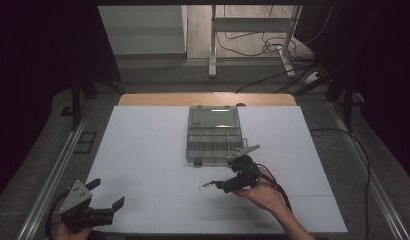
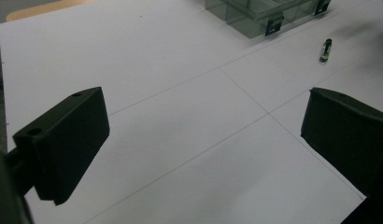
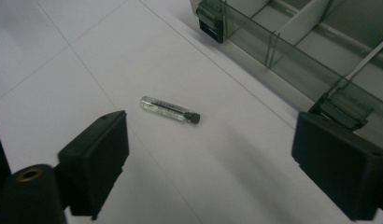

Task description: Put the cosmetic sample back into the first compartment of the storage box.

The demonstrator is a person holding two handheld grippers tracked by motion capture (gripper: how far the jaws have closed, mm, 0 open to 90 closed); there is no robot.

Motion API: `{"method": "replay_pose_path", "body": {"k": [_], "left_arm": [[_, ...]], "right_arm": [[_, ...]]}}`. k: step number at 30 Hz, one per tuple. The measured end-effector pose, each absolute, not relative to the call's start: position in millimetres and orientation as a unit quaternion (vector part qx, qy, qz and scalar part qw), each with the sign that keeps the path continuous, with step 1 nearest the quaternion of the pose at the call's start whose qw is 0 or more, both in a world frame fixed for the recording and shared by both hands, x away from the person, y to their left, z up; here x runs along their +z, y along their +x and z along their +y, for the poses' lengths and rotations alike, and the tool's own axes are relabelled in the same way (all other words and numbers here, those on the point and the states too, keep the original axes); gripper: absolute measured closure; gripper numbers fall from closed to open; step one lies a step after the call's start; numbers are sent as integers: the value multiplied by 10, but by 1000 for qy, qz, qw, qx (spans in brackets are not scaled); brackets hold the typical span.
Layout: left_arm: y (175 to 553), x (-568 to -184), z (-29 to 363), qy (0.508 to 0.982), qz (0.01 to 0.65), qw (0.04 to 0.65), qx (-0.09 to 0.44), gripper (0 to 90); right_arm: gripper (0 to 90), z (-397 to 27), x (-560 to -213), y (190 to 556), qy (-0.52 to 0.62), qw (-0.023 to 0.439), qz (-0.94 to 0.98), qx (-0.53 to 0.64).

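1. The vial (image 3: 169,109) — a small clear tube with a dark cap — lies flat on the white worktop (image 1: 143,150), just in front of the compartment box (image 1: 213,135) and near that box's front latches. Nothing touches it.
2. The right gripper (image 1: 214,185) sits close to the vial, on the side away from the box's left corner, and points at it. In the right gripper view its jaws stand spread, one to each side, with the vial lying on the worktop ahead of them and not yet between the pads. They pinch nothing.
3. The box stands open: its lid is folded back on the far side and its divided cells face up. From the high view the cells look empty, though the light is too dim to be sure.
4. The left gripper (image 1: 104,200) rests well apart from the box, at the near left corner of the worktop, jaws spread and empty — it looks idle.
5. As I judge it, the work is at its start: the approach is nearly made, while the grasp, the lift and the drop into a cell of the box are all left.
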State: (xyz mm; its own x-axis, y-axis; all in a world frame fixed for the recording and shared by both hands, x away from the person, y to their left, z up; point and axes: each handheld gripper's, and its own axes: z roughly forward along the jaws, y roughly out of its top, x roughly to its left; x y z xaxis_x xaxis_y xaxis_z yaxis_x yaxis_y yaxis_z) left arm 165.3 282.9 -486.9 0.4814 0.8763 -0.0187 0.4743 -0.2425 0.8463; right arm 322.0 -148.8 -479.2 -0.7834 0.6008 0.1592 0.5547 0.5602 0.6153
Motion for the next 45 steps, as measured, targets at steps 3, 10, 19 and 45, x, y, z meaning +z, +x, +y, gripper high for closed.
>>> {"method": "replay_pose_path", "body": {"k": [3, 10, 19, 45], "left_arm": [[1653, -4868, 2829, 751, 449, 420, 240, 16], [1655, -4869, 2817, 753, 449, 415, 241, 17], [1655, -4869, 2817, 754, 448, 416, 241, 17], [1651, -4869, 2803, 757, 444, 412, 244, 17]], "right_arm": [[186, -1451, -4795, 3235, 316, 47, 887, 333], [277, -1374, -4812, 3279, 300, 59, 894, 327], [421, -1250, -4863, 3345, 284, 40, 903, 319], [632, -909, -5112, 3319, 219, 21, 936, 275]]}}
